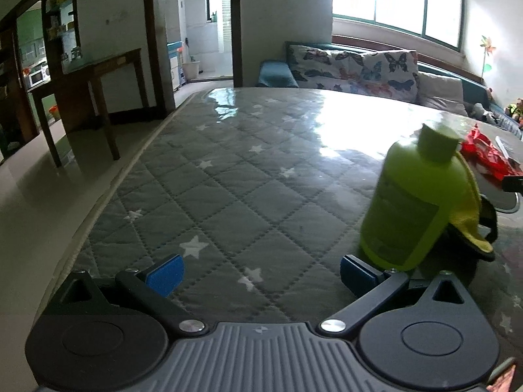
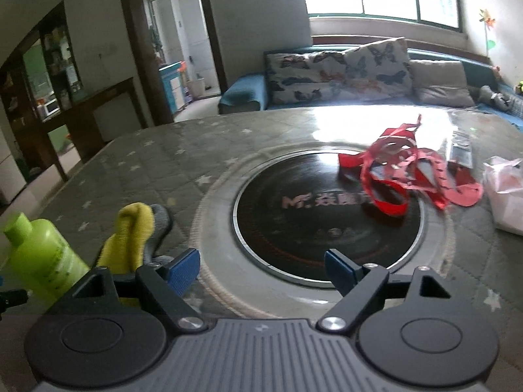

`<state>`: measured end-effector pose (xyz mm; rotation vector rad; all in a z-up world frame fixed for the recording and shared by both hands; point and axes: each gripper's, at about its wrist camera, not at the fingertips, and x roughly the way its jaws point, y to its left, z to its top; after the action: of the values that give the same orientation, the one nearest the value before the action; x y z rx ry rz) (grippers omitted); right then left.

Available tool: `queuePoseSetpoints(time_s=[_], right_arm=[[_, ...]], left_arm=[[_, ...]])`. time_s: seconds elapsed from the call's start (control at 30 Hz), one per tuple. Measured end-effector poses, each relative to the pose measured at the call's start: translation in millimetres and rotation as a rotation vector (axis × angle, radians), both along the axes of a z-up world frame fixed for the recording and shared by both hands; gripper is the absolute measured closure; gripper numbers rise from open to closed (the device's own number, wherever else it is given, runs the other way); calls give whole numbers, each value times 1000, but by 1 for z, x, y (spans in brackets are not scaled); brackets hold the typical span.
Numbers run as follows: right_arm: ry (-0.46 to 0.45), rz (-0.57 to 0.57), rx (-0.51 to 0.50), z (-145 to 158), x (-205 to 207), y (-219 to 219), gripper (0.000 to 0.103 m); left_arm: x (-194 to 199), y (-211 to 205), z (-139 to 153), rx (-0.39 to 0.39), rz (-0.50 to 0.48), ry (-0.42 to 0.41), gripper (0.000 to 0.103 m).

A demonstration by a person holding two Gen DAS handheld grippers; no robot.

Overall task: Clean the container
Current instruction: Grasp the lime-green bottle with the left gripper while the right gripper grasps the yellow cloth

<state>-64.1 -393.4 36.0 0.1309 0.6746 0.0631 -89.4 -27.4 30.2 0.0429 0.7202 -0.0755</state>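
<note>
A lime-green plastic bottle (image 1: pixel 412 202) with a green cap stands on the quilted grey table cover, just beyond my left gripper's right finger. A yellow and grey cloth (image 1: pixel 474 215) lies bunched behind it. My left gripper (image 1: pixel 261 272) is open with nothing between its blue pads. In the right wrist view the same bottle (image 2: pixel 39 254) stands at the far left and the cloth (image 2: pixel 137 232) lies by my left finger. My right gripper (image 2: pixel 261 266) is open and empty, above the rim of a round black cooktop (image 2: pixel 313 215).
Red cut paper strips (image 2: pixel 405 170) lie across the cooktop's far right side. A white plastic bag (image 2: pixel 503 189) and a flat packet (image 2: pixel 461 153) sit at the right. A sofa with butterfly cushions (image 2: pixel 340 72) stands behind the table. A dark wooden desk (image 1: pixel 91 98) is at the left.
</note>
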Motion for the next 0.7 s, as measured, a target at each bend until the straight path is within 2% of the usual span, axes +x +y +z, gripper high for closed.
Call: queuePoseSetpoints(time_s=[0.43,0.5,0.63,0.7], right_arm=[[23,97,48,2,12,33,23],[22,113,62,3,13,37,29],[24,146,81,2,19,46,33],[26,160,88,1,23,50,40]], left_arm=[[-5,-18,5,-8,-58,3,0],[-5,-20,5,-8,-66,3,0],[-6,-22,6,-1,-81,6,0],[-6,-23,6,0,-86,8,0]])
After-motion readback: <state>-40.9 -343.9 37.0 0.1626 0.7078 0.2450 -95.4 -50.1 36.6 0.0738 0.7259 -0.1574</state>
